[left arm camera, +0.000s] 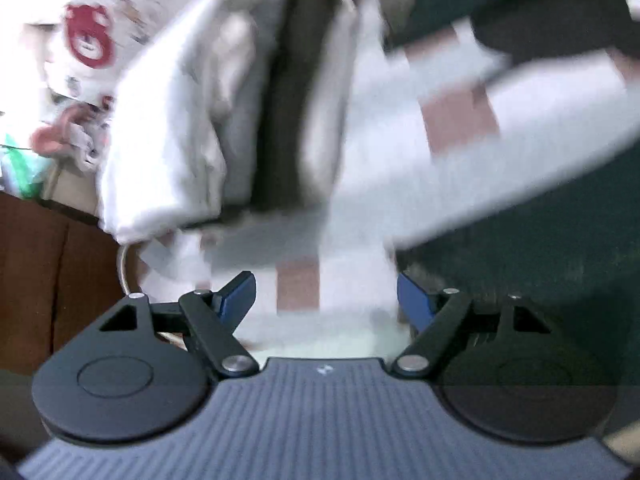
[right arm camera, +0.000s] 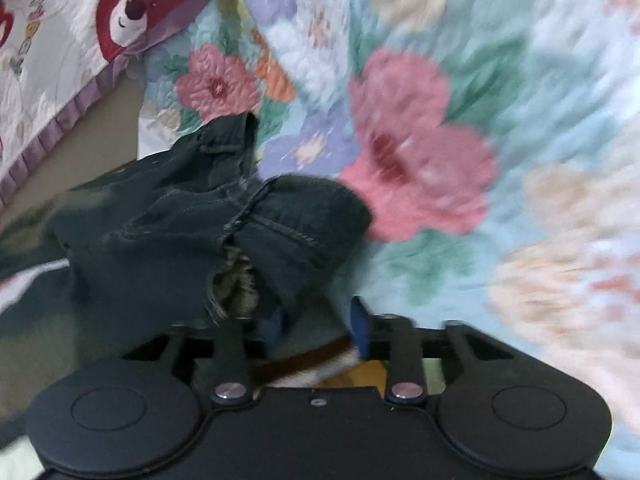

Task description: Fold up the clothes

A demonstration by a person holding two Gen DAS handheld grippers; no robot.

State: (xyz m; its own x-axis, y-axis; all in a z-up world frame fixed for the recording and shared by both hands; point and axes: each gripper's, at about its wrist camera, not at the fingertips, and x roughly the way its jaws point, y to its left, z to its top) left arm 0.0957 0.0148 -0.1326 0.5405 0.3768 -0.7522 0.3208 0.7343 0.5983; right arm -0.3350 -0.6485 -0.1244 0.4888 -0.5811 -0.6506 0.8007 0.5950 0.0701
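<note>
Two quilts cover the bed under my rig: a floral quilt with big pink blossoms on pale blue fills the right wrist view, and a white one printed with red bears, edged in a purple frill, lies at the upper left. On the floral quilt, just in front of my right tongs, sits a bunched pair of dark jeans; the blue pads stand apart with nothing pinched between them, the denim only overlapping the left pad. My left tongs are spread wide and hold nothing, over blurred white fabric with brownish-pink patches. Beyond it stand folded white clothes, dark green cloth to the right, brown wood at the left.
</note>
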